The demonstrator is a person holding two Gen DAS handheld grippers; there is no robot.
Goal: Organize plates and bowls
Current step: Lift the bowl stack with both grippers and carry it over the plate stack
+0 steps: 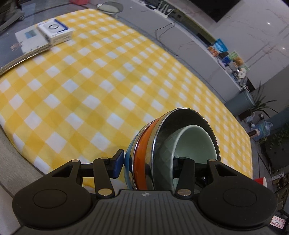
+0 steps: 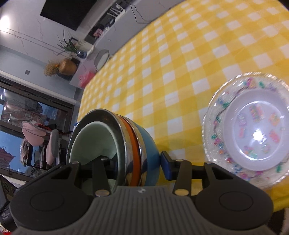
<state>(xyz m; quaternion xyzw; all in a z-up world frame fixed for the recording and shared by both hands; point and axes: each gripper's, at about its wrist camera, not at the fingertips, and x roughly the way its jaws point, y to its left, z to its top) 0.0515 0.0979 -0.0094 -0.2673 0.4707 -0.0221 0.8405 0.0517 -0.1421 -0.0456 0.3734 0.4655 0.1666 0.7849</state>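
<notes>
A nested stack of bowls (image 1: 162,144) is held between both grippers above the yellow checked tablecloth (image 1: 90,81): a pale green bowl (image 1: 195,141) sits inside a steel-rimmed orange bowl (image 1: 142,153) and a blue bowl (image 2: 150,144). My left gripper (image 1: 150,162) is shut across the stack's rims, one finger inside, one outside. My right gripper (image 2: 137,162) is shut on the same stack (image 2: 112,141) from the opposite side. A clear patterned plate (image 2: 213,115) with a white plate (image 2: 256,133) on it lies to the right in the right wrist view.
Stacked white boxes (image 1: 52,32) and a flat dark box (image 1: 10,52) lie at the cloth's far left. A round mirror (image 1: 110,7) stands beyond the cloth. A grey counter with clutter (image 1: 231,63) runs along the far side.
</notes>
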